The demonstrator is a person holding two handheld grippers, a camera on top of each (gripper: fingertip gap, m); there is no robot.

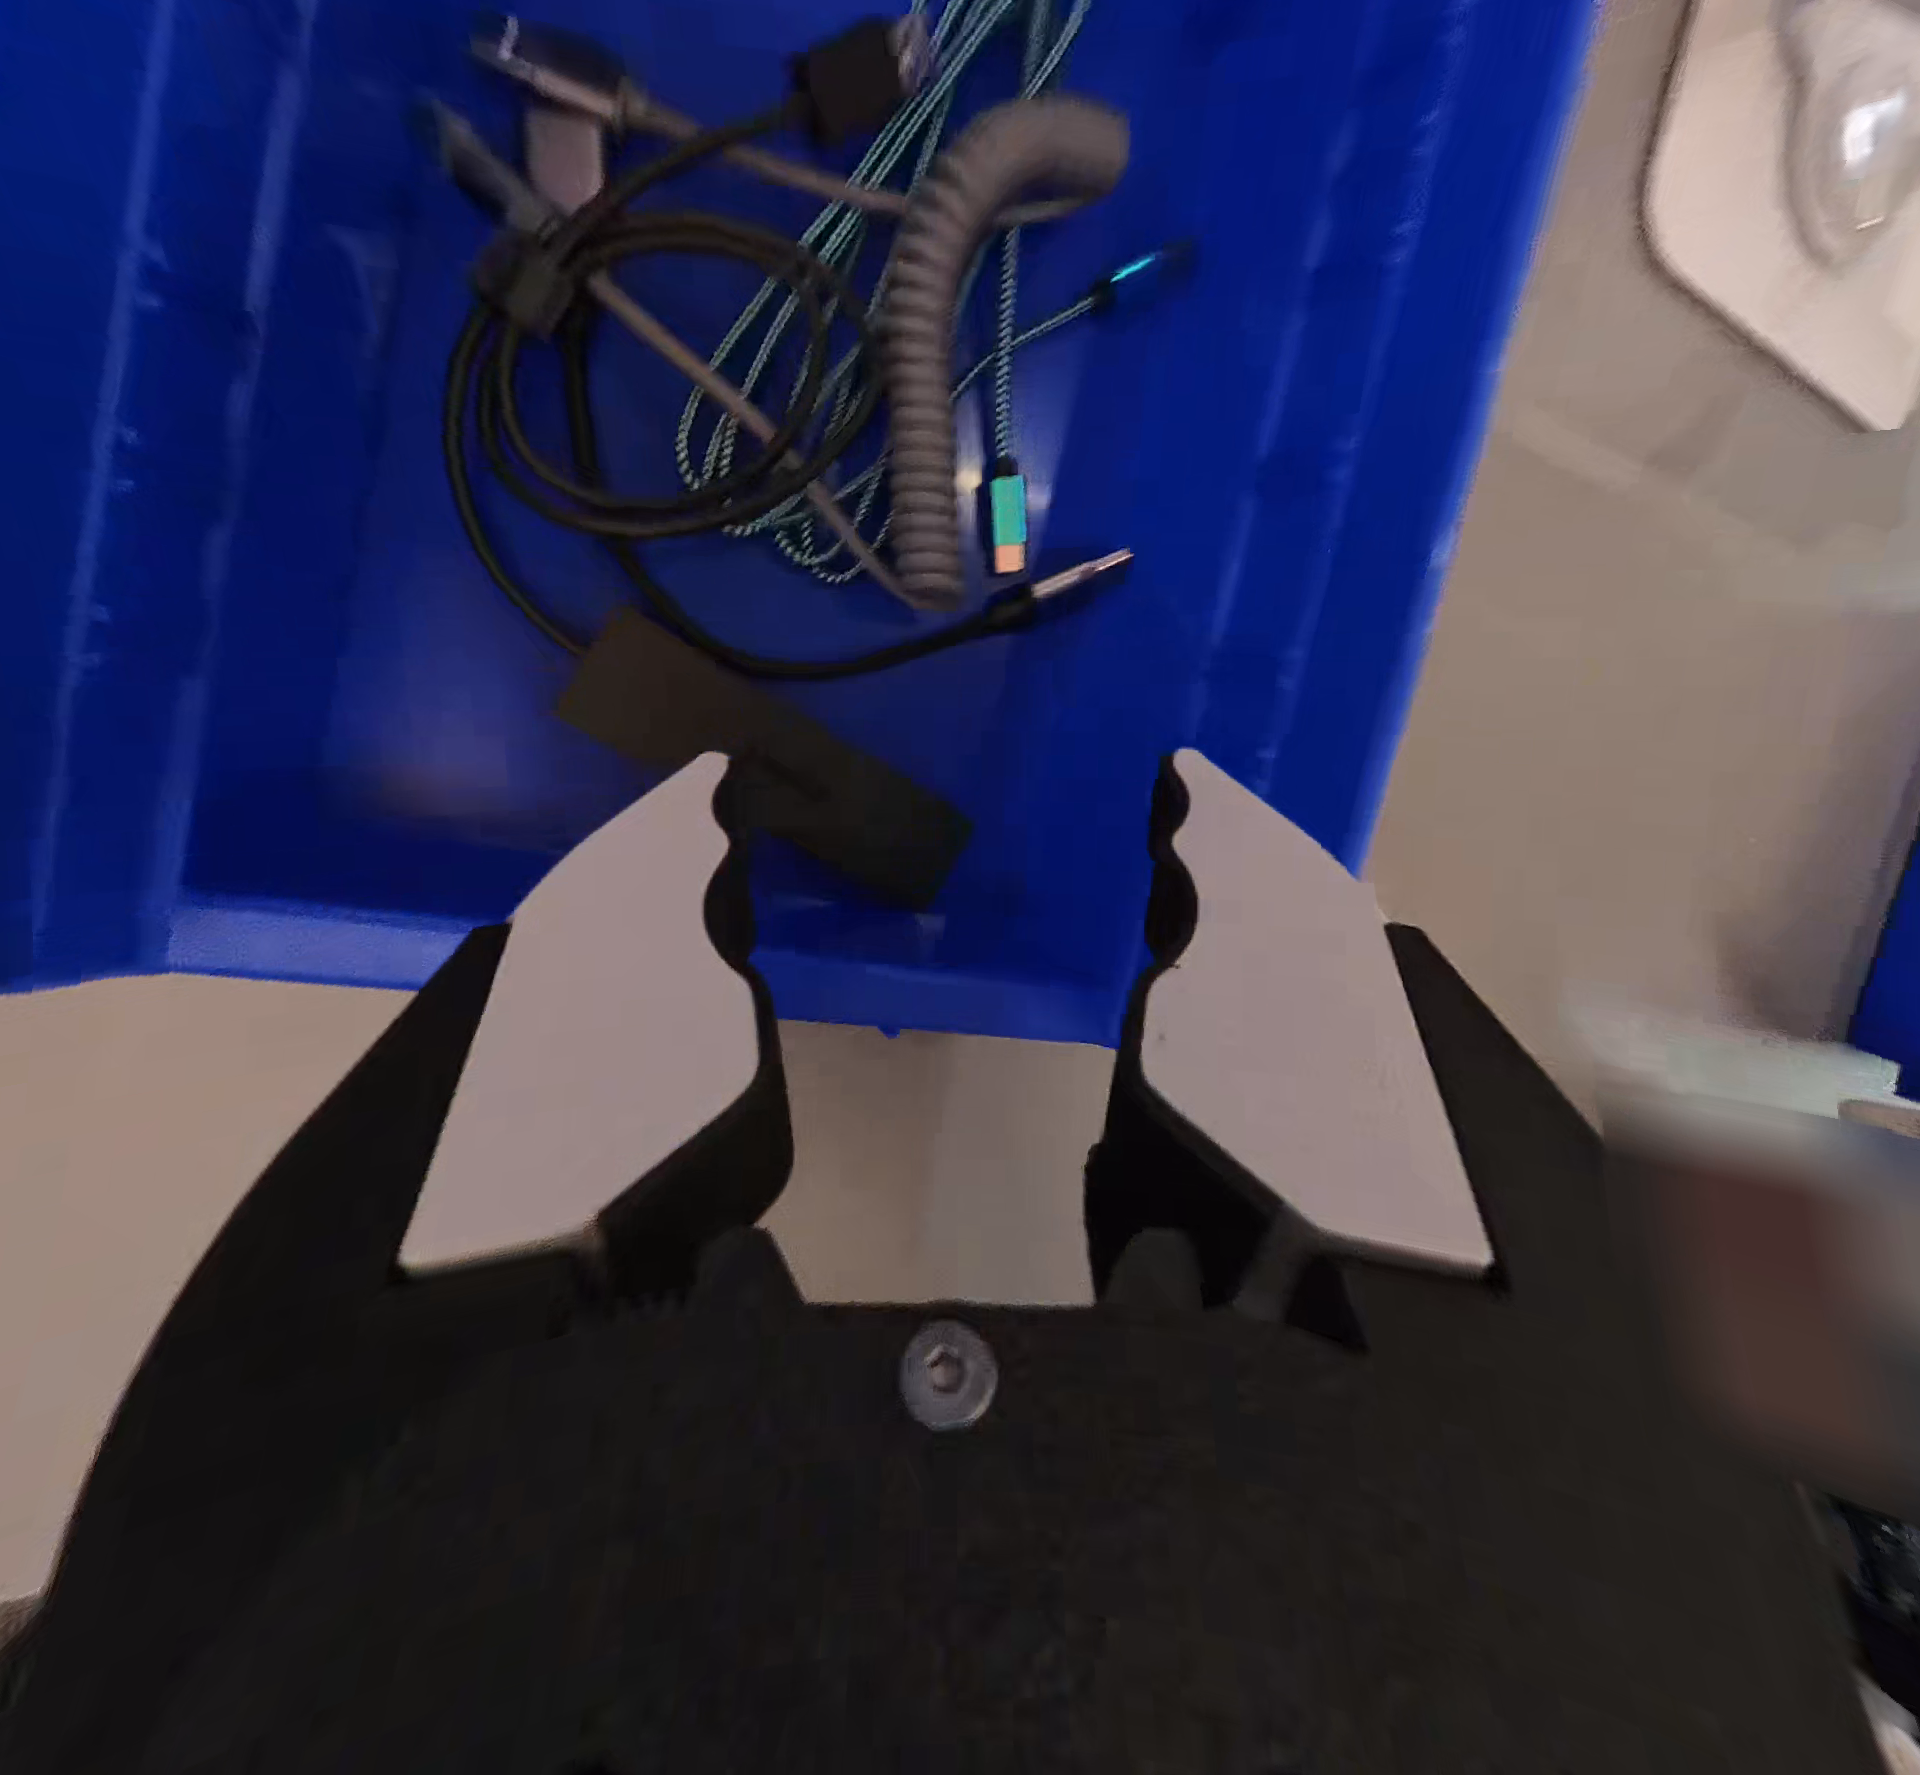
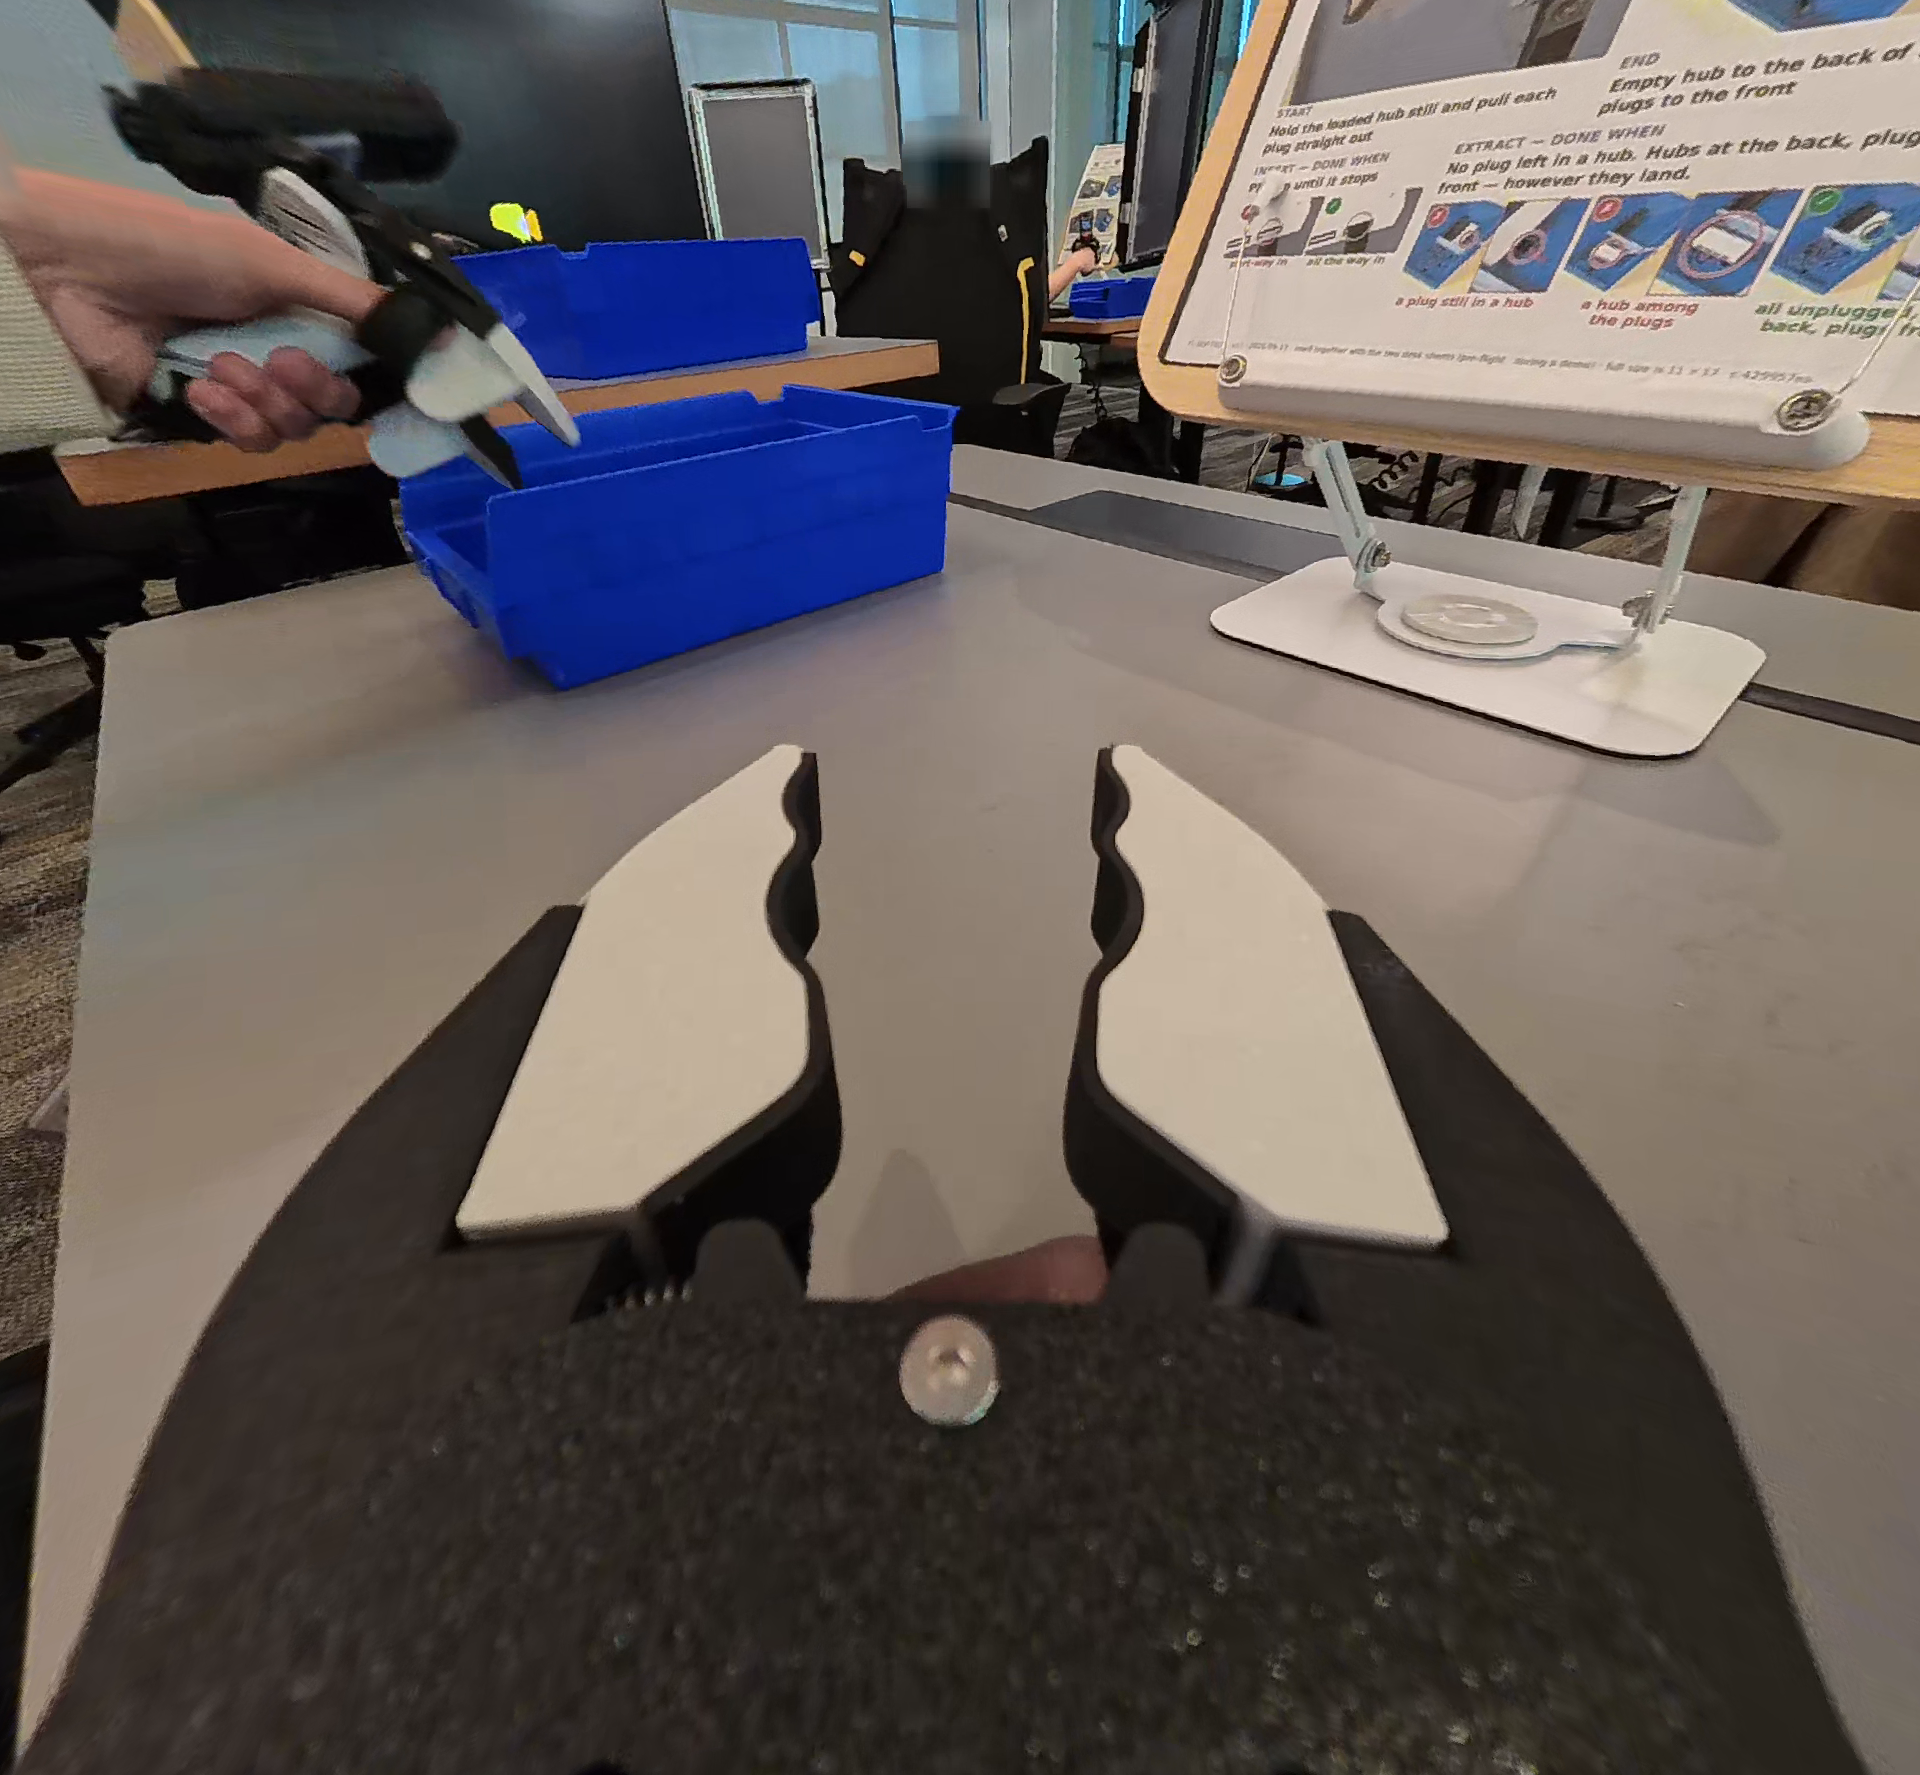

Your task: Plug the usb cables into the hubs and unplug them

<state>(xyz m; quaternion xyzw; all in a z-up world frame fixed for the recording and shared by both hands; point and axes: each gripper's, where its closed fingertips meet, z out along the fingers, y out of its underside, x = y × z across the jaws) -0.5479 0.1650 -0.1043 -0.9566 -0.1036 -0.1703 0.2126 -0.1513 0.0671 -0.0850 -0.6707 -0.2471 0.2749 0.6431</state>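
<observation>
A black hub lies in the blue bin, near its front wall, beside a tangle of usb cables. The left hand-held gripper hangs over the hub, fingers apart and empty. The right hand-held gripper is above the grey tabletop, apart and empty too.

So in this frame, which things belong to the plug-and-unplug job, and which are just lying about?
Part of the job:
- blue bin
- black hub
- black cable
- teal braided cable
- grey coiled cable
- left claw, open above the bin
- right claw, open over the table

Just lying about:
- instruction sheet stand
- second blue bin behind
</observation>
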